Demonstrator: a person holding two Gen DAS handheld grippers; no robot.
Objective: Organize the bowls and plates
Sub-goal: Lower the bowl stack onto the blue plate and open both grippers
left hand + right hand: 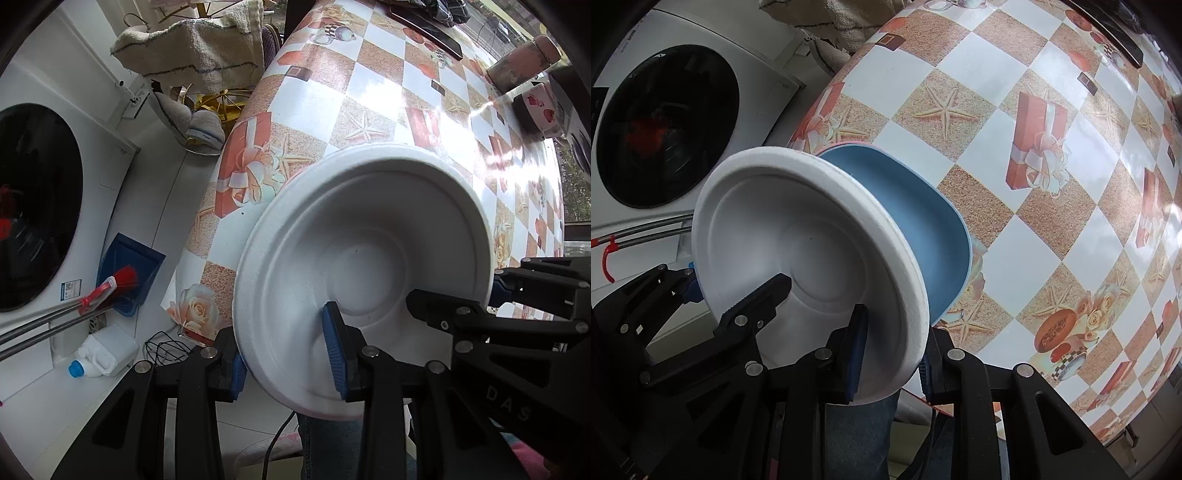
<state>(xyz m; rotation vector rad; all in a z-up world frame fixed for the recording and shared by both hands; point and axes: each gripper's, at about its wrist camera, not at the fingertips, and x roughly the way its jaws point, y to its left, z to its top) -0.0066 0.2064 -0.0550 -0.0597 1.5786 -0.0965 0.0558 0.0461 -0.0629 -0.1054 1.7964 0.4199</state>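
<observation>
A white foam bowl hangs tilted over the table's near edge, held from both sides. My left gripper is shut on its near rim, one blue pad inside and one outside. The right gripper pinches the opposite rim. In the right wrist view, the same bowl fills the left half, with my right gripper shut on its rim and the left gripper across from it. Just behind the bowl lies a blue plate with a pink edge, on the table; I cannot tell whether the bowl touches it.
The table has a checked cloth with starfish and gift boxes. Cups and a dark tray stand at its far end. Left of the table are a washing machine, a blue dustpan, a red brush and a white bottle.
</observation>
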